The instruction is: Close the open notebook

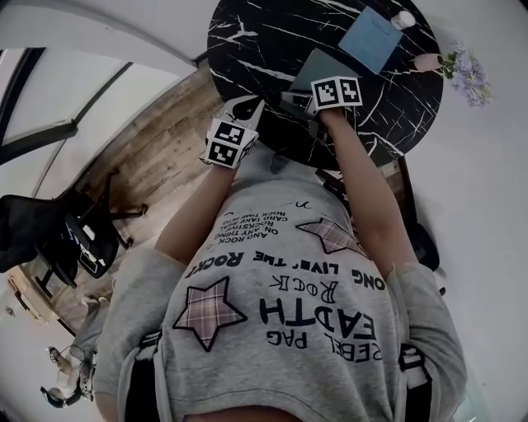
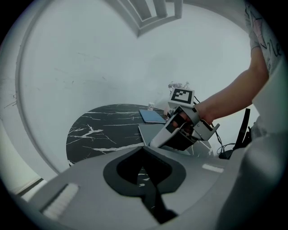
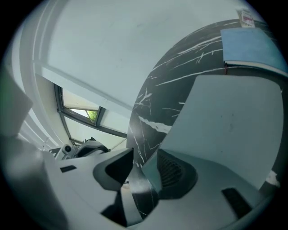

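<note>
Notebook [image 3: 225,112] lies just ahead of right gripper [image 3: 145,155], jaws apart astride its near corner, grey leaf running away toward the spine; left gripper [image 2: 144,150] closed, empty, farther off.

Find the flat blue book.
Head view, upper right: the flat blue book lies on the round black marble table, just beyond the grey notebook.

Grey notebook [image 1: 323,67]: from overhead, its near edge is lost under the marker cube of the right gripper [image 1: 301,103]. In the right gripper view its cover runs off the right rim.
Blue book [image 1: 371,39]: clipped by the top-right rim in the right gripper view.
White thing [image 1: 403,20] at the far rim: too small to name.
Flowers [image 1: 466,72]: blurred, kind unclear.
Table [image 1: 247,41]: near rim hidden behind the person's arms and shirt.
Chair [image 1: 49,231]: cut by the left edge.
</note>
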Tool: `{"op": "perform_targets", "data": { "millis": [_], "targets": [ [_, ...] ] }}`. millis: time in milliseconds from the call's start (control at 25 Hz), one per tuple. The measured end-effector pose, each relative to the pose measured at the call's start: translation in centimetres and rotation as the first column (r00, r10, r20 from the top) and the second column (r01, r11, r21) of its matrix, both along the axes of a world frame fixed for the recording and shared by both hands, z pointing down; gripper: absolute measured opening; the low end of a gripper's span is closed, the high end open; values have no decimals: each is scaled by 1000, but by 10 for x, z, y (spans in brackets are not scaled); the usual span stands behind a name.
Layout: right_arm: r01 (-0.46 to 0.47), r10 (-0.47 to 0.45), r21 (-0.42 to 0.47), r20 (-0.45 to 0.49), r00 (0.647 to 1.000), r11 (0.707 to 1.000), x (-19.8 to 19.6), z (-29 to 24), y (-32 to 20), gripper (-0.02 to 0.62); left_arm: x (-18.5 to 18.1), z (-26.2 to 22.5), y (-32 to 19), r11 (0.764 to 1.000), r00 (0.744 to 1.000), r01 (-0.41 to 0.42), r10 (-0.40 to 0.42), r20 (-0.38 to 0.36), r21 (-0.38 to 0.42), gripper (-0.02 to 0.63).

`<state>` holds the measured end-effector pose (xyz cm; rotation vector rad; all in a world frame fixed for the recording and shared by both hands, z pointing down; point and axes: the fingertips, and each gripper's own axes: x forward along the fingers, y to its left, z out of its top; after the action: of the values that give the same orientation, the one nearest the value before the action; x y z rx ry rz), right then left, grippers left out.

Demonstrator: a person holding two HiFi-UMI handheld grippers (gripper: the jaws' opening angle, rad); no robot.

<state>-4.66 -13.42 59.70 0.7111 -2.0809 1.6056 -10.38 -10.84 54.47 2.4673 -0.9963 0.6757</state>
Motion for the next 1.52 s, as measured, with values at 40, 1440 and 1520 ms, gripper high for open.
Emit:
{"op": "perform_targets", "data": {
  "millis": [40,1440,1520],
  "targets": [
    [5,-5,1,7,1000,1000,0,-3,1,137,1,-1,-2,1000,1000,-2,2,-4,3,11],
    [-303,562,853,14,827,425,225,-315,56,12,56,-188,-60,916,973,-86,162,-165,391,10],
    [-294,580,877,22,815,381,223,-328,61,12,60,-204,-56,900,967,-94,184,-175,426,11]
  ]
}}
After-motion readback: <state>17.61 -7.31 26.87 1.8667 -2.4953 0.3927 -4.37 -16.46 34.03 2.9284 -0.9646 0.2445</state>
